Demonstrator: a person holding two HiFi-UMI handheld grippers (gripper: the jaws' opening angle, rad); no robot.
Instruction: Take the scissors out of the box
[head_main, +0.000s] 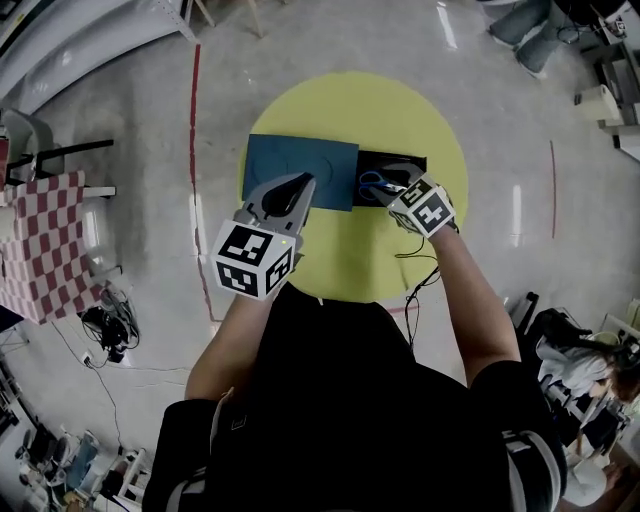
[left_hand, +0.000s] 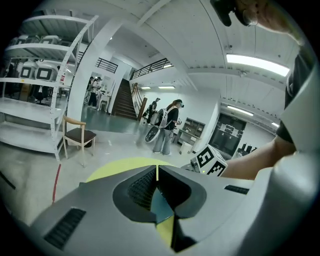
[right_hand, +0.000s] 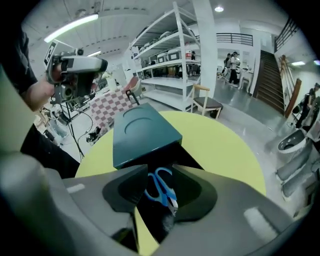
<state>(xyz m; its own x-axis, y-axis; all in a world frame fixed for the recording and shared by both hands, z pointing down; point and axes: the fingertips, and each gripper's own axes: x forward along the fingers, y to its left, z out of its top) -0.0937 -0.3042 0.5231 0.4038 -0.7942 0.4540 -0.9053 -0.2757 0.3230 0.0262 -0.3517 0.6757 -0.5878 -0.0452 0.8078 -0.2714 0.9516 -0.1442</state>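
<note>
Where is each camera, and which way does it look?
Head view: on the person's head, looking steeply down at the box on the yellow surface; torso, arms, left gripper, right gripper show.
Left gripper view: rides that gripper, facing across the room; its shut jaws and the right arm show.
Right gripper view: rides that gripper, tilted down at the scissors; its open jaws show.
Shared: head and right gripper views both show scissors and teal lid.

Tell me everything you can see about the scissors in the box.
The scissors have two blue loop handles, plastic by their look, and short grey blades, closed. They lie flat inside the open black box, handles toward the teal lid. The right gripper hangs over them with jaws apart on either side; no pad presses them.
</note>
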